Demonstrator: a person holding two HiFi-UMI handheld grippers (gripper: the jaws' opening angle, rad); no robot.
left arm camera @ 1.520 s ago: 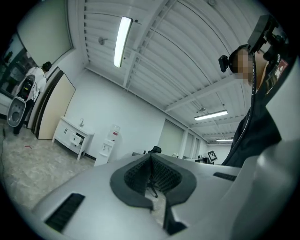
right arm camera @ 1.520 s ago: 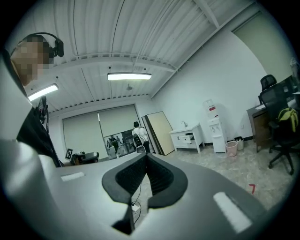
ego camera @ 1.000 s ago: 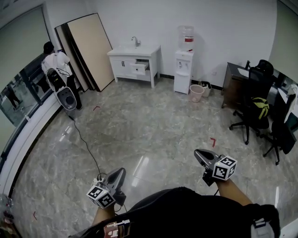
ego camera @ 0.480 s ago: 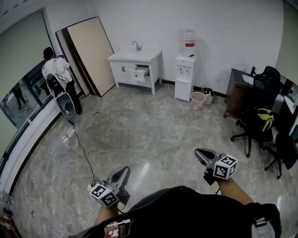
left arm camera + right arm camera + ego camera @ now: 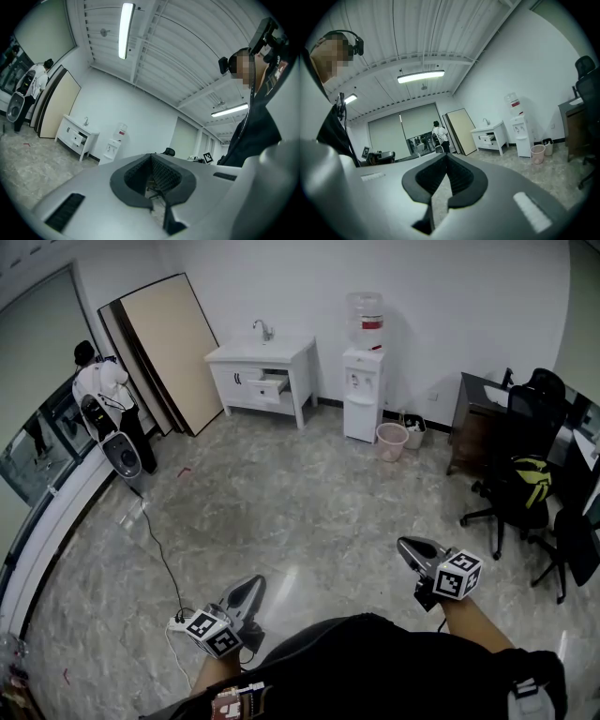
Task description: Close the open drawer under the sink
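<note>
Bright, even indoor light from ceiling tube lamps (image 5: 124, 30), soft glare patches on the glossy floor (image 5: 281, 521), faint shadows, strong fisheye bending at edges, dark round vignette in both gripper views, nearest foreground soft.

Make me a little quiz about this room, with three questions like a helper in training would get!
1. True or false: the drawer under the sink is pulled open.
2. In the head view, what stands just right of the sink? A) a water dispenser B) a fridge C) a bed
3. Fill in: the left tongs and the right tongs are both ____ and hold nothing.

Key: 1 true; 2 A; 3 shut.
</note>
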